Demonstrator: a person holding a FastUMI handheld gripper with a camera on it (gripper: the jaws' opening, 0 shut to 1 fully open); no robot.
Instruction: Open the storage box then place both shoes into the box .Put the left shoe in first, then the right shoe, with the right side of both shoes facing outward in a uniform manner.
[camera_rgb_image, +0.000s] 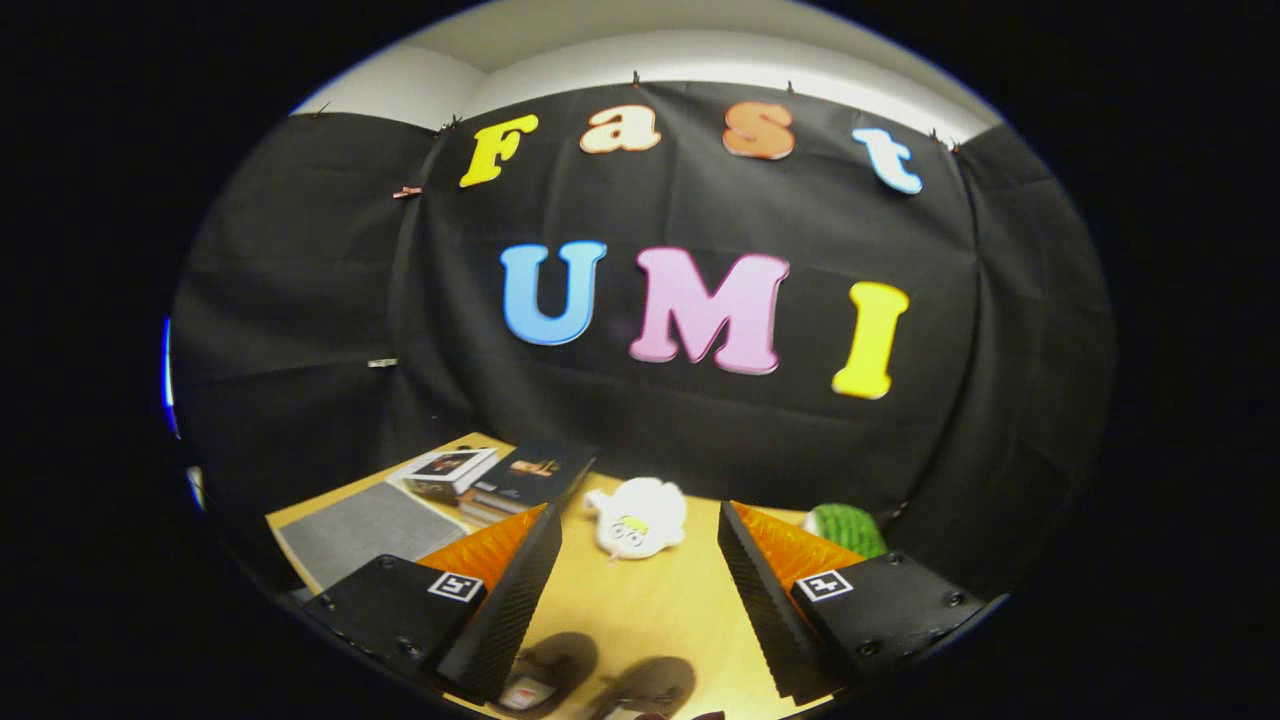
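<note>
Your tool (640, 590) hangs above the bench (650, 600) with its fingers spread wide and nothing between them. The two shoes (600, 685) lie side by side just under the fingers, partly cut off, so you could easily mistake left for right and grab the wrong one first. I cannot make out the storage box from here. Beyond the fingers sit a white plush toy (638, 517), a green object (846, 528), stacked books (505, 480) and a grey mat (365, 530); a wide swing would likely knock them.
</note>
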